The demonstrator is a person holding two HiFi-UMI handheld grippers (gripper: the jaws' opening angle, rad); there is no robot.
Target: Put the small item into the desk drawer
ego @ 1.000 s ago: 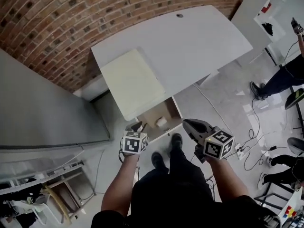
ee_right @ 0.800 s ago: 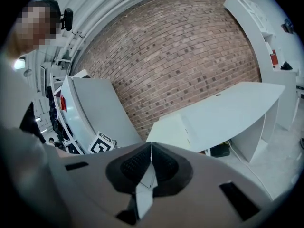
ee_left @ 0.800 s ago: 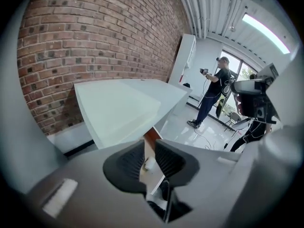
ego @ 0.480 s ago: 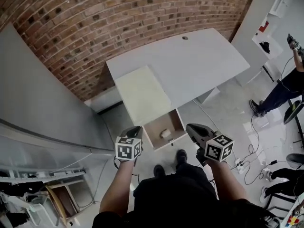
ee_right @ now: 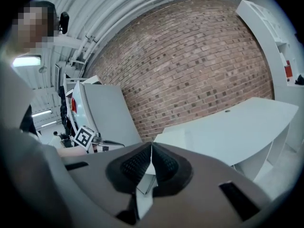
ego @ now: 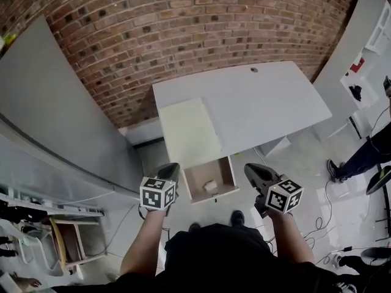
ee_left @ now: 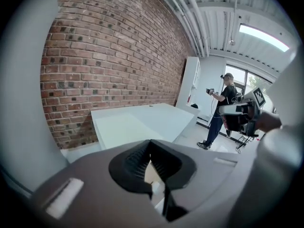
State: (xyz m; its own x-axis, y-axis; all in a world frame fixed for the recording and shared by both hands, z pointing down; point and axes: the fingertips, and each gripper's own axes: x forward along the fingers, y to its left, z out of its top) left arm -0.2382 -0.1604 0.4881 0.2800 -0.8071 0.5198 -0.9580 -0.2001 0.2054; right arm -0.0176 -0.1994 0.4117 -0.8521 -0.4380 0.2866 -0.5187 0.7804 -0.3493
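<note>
The small item [ego: 210, 186] lies inside the open drawer [ego: 215, 195], a white lump on the brown floor, toward the front panel. The drop looks done to me, so what's left is shutting that drawer under the white desk [ego: 269, 102].

The left gripper [ego: 173, 166] hovers just off the drawer's left front corner. Its jaws have just been closing and now meet, with nothing between them. The right gripper [ego: 250, 168] hangs off the right corner, its jaws together too and equally empty.

Closed tips make a decent pusher. My advice is to set one against the middle of the front panel, not a corner, so the drawer runs straight and doesn't rack on its slides. Push slowly and level, because a shove could send that light piece skidding to the back. Keep the other gripper well clear of the gap beneath the desk edge.
</note>
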